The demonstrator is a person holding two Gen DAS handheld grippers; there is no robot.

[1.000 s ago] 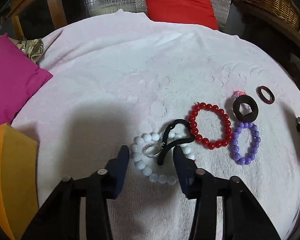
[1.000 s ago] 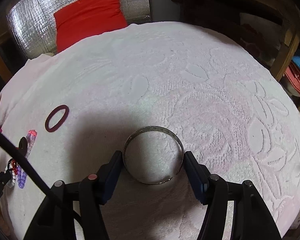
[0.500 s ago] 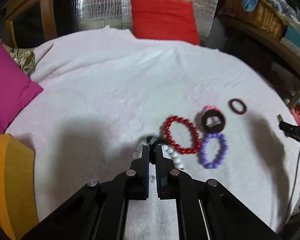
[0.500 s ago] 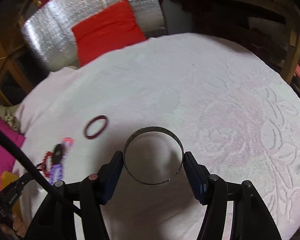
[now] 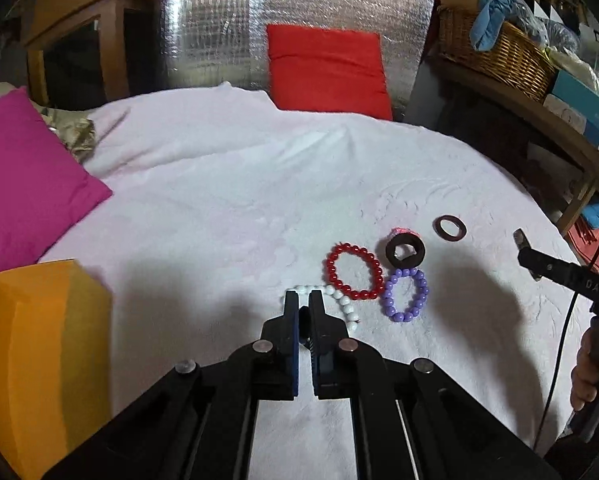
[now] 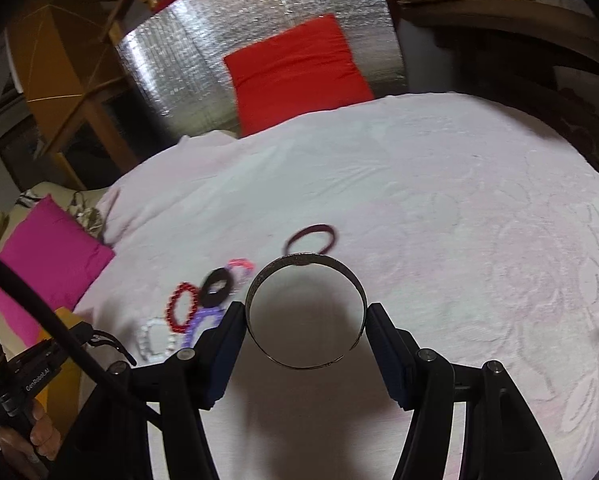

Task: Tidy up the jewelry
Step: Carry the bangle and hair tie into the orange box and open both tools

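Observation:
My left gripper (image 5: 304, 300) is shut on a thin black strap (image 6: 113, 342); in the left wrist view only a dark sliver of it shows between the pads. Just beyond the tips lies a white bead bracelet (image 5: 341, 304). To its right are a red bead bracelet (image 5: 330, 276), a purple bead bracelet (image 5: 424, 292), a black disc ring (image 5: 417, 256) and a maroon ring (image 5: 437, 227). My right gripper (image 6: 305, 320) is shut on a silver bangle (image 6: 305, 260), held above the white bedspread (image 6: 459, 200), with the pads on its left and right sides.
An orange block (image 5: 39, 352) stands at the near left, with a magenta cushion (image 5: 19, 184) behind it. A red cushion (image 5: 327, 68) leans at the back. A wicker basket (image 5: 499, 52) sits on a shelf at the right. A hand (image 5: 591, 376) shows at the right edge.
My left gripper closed on the black strap that lay on the white beads and rose with it. The right gripper lifted the bangle off the bedspread and turned left toward the other jewelry.

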